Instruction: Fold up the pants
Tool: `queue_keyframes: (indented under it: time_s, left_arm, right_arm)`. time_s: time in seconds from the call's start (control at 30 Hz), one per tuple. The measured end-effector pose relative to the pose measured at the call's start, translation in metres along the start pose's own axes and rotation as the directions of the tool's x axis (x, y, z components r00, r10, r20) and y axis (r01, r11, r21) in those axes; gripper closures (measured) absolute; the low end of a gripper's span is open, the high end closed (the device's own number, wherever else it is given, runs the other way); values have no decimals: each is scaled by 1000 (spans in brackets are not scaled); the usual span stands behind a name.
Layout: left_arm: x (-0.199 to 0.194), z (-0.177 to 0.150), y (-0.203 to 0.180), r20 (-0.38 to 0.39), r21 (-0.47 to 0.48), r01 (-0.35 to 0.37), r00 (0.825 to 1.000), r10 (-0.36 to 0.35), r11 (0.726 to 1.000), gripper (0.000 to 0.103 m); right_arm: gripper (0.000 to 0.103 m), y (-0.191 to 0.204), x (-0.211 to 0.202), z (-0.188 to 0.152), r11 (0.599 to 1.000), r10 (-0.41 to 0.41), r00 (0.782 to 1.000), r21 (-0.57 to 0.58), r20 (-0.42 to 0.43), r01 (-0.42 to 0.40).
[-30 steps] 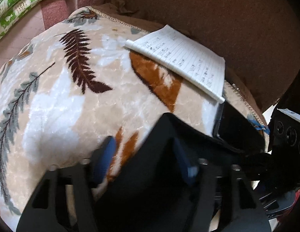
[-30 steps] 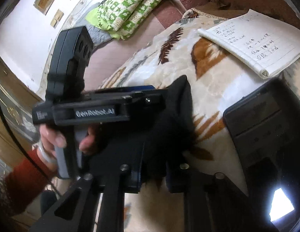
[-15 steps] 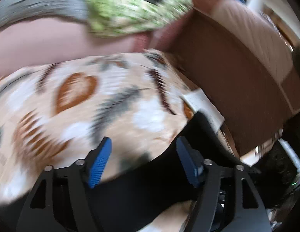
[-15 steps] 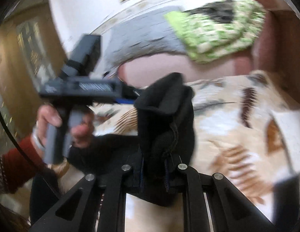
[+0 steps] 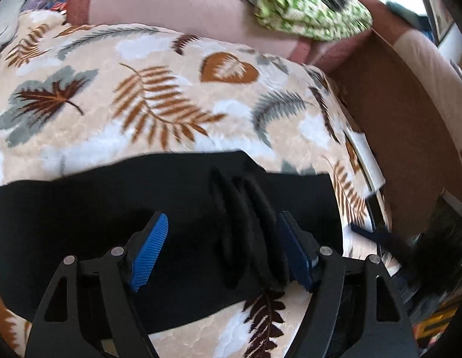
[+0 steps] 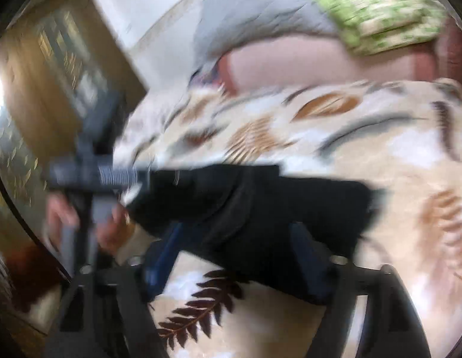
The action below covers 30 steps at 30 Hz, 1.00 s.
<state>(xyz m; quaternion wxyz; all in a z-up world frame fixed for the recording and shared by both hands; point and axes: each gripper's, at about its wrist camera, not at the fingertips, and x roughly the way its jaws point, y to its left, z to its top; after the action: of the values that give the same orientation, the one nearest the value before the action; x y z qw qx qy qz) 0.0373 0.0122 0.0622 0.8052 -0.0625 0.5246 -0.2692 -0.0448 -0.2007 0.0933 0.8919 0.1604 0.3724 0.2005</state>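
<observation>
Black pants [image 5: 117, 208] lie across a leaf-patterned blanket [image 5: 147, 113], with bunched folds [image 5: 246, 232] near the right finger. My left gripper [image 5: 222, 247] is open, its blue pads [image 5: 150, 247] spread over the cloth. In the blurred right wrist view the pants [image 6: 260, 208] lie flat on the blanket [image 6: 380, 149]. My right gripper [image 6: 231, 253] is open above them, jaws apart. The other hand-held gripper [image 6: 91, 173] shows at the left of that view.
A green patterned cloth [image 5: 311, 9] lies on a pink sofa seat [image 5: 171, 3] at the back. A brown sofa back [image 5: 404, 113] stands to the right. A white notebook edge [image 5: 368, 161] lies by it. Dark devices [image 5: 439, 238] sit at the far right.
Both grippers swung left across the blanket. The right gripper, shut on bunched pants before, has opened. The pants now lie spread on the blanket. The left gripper stayed open.
</observation>
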Motion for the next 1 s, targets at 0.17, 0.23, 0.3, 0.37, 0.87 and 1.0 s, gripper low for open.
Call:
queue_keyframes:
  time_s: [0.17, 0.23, 0.3, 0.37, 0.87, 1.0]
  left_arm:
    - [24, -10, -16, -25, -25, -20, 999, 19, 999, 28]
    - [35, -12, -23, -15, -7, -80, 997, 80, 997, 28]
    - [42, -12, -24, -15, -8, -117, 993, 117, 993, 30]
    - [43, -13, -25, -11, -1, -150, 989, 150, 989, 38]
    - [-14, -34, -20, 88, -26, -237, 967, 239, 971, 40]
    - [-31, -41, -15, 116, -29, -308, 944, 309, 951, 36]
  right_arm:
    - [82, -38, -5, 0, 989, -100, 995, 104, -5, 100]
    - [85, -40, 16, -2, 987, -129, 991, 89, -38, 132]
    - [85, -42, 31, -6, 987, -140, 988, 76, -62, 144]
    - [88, -44, 47, -9, 981, -175, 980, 72, -93, 182]
    - [71, -5, 50, -11, 989, -144, 986, 23, -81, 146]
    - [71, 0, 66, -18, 981, -190, 976, 7, -103, 192]
